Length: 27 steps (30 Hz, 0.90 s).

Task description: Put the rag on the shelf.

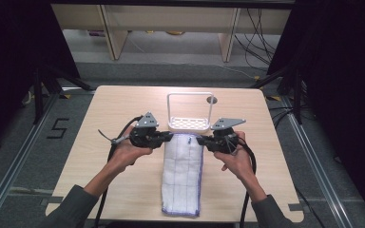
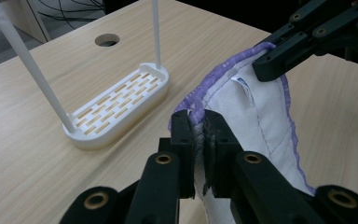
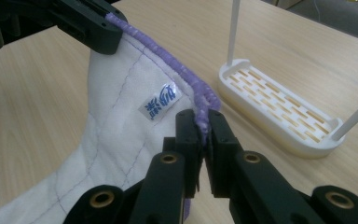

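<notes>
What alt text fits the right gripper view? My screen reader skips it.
The right gripper pinches the purple-stitched edge of a white cloth; the left gripper holds the same edge farther off. A white slotted rack stands on the wooden table.

You have one white quilted cloth (image 1: pixel 182 171) with purple edging and a small blue-printed label: long and narrow, far corners raised off the table, near end lying flat.

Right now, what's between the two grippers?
In the high view, the far edge of the white cloth spans from the left gripper to the right gripper; each is shut on a corner. Nothing else lies between them.
</notes>
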Available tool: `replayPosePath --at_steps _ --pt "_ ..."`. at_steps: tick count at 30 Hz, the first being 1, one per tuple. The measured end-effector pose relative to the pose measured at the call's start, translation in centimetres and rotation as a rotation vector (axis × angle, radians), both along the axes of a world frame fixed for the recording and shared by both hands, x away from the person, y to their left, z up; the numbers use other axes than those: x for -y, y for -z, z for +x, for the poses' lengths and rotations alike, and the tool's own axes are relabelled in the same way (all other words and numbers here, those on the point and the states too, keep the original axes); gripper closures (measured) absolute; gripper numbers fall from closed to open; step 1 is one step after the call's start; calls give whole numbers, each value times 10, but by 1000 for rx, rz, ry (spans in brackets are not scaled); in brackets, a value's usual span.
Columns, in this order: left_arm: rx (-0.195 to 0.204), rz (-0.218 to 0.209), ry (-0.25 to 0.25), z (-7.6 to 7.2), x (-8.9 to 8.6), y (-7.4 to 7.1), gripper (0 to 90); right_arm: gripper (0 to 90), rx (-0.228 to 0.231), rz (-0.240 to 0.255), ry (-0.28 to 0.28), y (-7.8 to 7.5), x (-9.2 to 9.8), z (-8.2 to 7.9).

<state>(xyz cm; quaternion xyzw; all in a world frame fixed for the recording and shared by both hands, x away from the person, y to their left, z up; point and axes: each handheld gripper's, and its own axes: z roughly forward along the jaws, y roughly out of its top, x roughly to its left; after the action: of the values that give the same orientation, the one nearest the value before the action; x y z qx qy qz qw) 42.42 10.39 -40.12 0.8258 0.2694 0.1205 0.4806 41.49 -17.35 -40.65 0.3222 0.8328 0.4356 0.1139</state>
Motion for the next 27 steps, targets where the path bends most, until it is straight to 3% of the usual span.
replayPosePath --at_steps 4,8,13,16,19,23,27 --pt "0 10 8 -3 0 -11 830 854 4 -5 -3 -11 0 -3" --pt "-3 -9 11 -9 -3 -25 831 857 24 -9 -25 -28 1 -4" --pt "27 -16 38 -22 -8 -52 832 860 60 -25 -82 -63 1 -15" --pt "42 -26 38 -24 -10 -70 834 861 96 -27 -71 -82 2 -17" --pt "65 -45 32 -23 -11 -89 837 862 137 -23 -85 -101 1 -19" --pt "98 -30 26 -18 -10 -111 838 862 167 -11 -59 -122 1 -16" --pt "90 -34 -1 -4 -7 -125 838 862 179 2 -42 -135 3 -3"
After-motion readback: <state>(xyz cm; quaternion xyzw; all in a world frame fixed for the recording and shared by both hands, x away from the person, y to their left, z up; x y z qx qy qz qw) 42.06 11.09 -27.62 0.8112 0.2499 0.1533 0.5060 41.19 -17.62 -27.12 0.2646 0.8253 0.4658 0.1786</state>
